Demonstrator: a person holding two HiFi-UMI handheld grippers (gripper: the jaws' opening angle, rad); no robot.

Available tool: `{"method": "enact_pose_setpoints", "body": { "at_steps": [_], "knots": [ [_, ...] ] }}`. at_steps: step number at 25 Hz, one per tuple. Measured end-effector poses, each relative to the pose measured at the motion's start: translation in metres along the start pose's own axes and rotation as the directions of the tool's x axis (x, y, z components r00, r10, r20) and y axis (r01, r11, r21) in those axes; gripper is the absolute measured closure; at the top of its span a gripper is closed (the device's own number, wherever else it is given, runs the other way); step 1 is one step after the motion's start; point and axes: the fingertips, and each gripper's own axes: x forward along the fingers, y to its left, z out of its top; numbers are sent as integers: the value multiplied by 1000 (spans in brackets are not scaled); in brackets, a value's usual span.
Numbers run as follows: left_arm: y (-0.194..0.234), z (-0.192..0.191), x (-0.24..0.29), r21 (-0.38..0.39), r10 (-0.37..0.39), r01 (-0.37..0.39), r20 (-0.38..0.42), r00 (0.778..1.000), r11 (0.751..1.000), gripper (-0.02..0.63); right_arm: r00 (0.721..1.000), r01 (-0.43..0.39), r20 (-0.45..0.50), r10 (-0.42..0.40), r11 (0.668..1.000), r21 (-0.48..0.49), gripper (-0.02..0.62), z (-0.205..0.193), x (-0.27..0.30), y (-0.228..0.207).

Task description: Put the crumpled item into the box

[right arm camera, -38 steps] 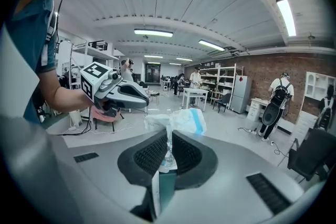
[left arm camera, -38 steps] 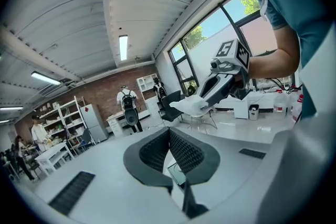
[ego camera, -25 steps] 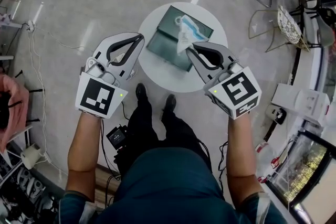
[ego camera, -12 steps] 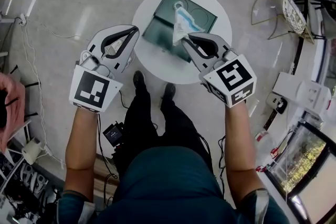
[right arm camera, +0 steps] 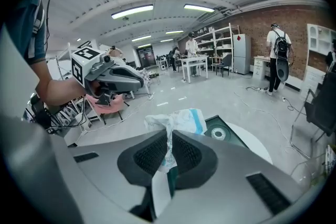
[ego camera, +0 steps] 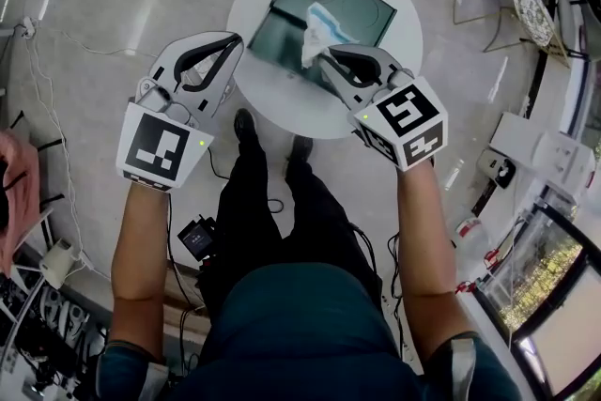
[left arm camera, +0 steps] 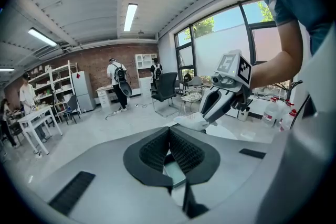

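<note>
The right hand-held gripper (ego camera: 322, 59) has its jaws pressed onto a crumpled white-and-blue item (ego camera: 315, 22), which is pinched between the ribbed black pads (right arm camera: 184, 152) and bunches out beyond their tips. From the head view the item hangs over the near edge of the dark green rectangular box (ego camera: 362, 9), which lies on a round white tabletop (ego camera: 282, 103). The left hand-held gripper (ego camera: 235, 40) is to the left of the box, over the tabletop's rim, with its jaws pressed together and nothing between them; its own view shows the pads (left arm camera: 181, 152) meeting
</note>
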Motion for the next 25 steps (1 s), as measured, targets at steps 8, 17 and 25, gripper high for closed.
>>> {"method": "enact_pose_setpoints", "body": {
  "at_steps": [8,17,25],
  "knots": [
    [-4,-39,17,-20,-24,23,-31,999,1000,586,998,-13,-61,14,1000,20,542,-41,36,-7],
    [-6,-64,27,-31,-38,37,-47,998,999,587,991,-14,-131,19,999,44,541,-81,66,-14],
    [-5,-60,22,-25,-28,26,-46,999,999,586,986,3,-167,5,999,48,541,-94,73,-21]
  ]
}}
